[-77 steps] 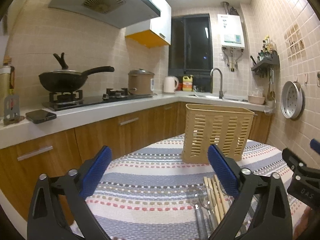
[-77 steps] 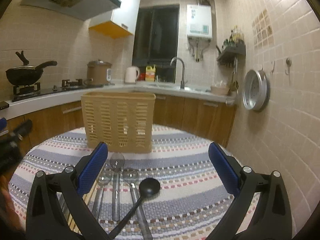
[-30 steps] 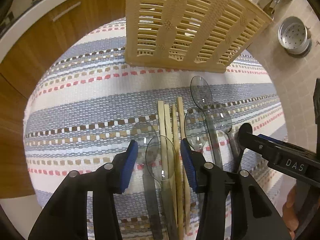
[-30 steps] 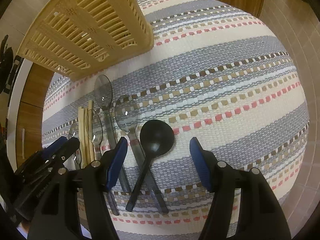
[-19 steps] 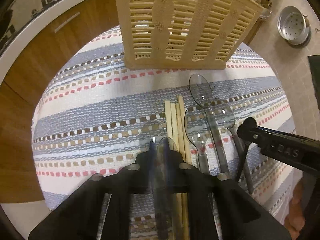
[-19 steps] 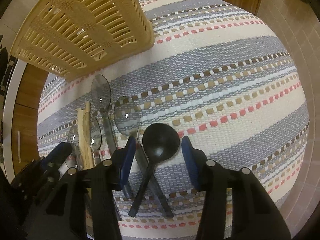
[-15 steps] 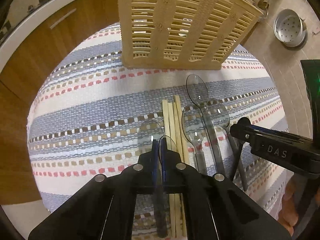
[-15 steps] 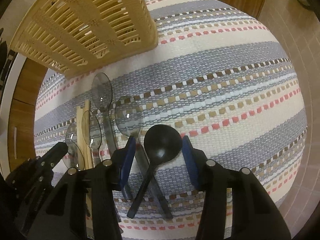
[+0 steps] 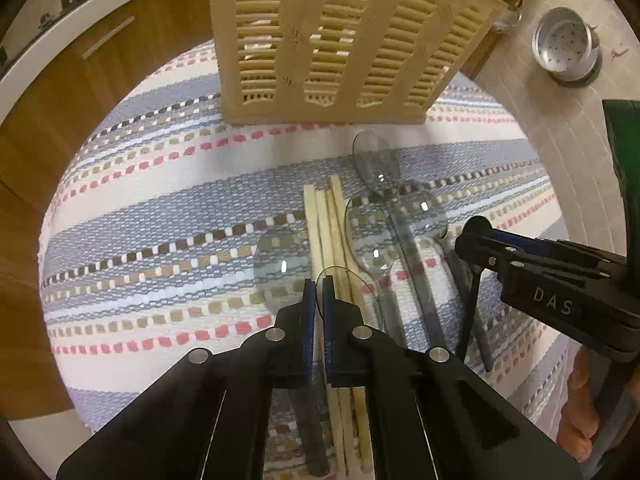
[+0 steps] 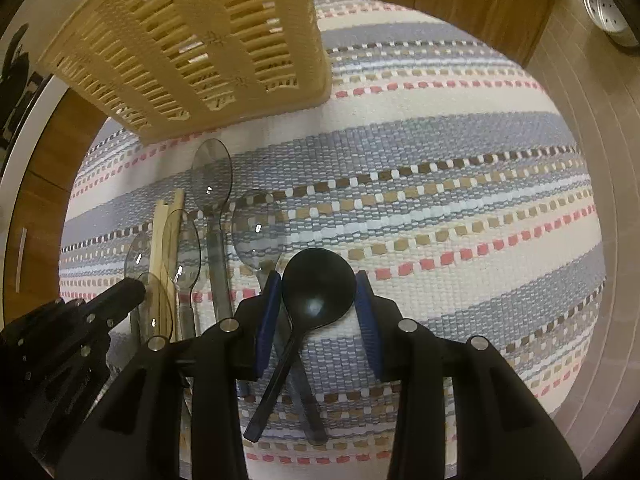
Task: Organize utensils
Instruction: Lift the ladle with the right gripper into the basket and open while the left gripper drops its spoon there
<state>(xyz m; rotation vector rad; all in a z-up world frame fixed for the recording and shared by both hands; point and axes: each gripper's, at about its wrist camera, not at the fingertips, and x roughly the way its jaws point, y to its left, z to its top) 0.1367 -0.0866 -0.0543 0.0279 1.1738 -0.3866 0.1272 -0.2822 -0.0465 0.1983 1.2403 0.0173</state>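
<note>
A beige slotted utensil basket (image 9: 336, 40) stands at the far side of the striped cloth; it also shows in the right wrist view (image 10: 200, 40). Several clear plastic spoons (image 9: 376, 160), wooden chopsticks (image 9: 324, 220) and a black ladle (image 10: 318, 288) lie in front of it. My left gripper (image 9: 318, 288) is shut on a clear spoon (image 9: 344, 292), its bowl sticking out past the fingertips. My right gripper (image 10: 318, 296) has its pads on both sides of the black ladle's bowl, closed onto it.
The striped cloth (image 10: 440, 160) covers a small round table. Wooden cabinets (image 9: 80, 80) and a white counter edge lie beyond on the left. A metal strainer (image 9: 566, 50) hangs on the tiled wall at right.
Both grippers tilted down from the room view onto the utensils. The left closed on a clear spoon. The right narrowed from wide open onto the black ladle's bowl.
</note>
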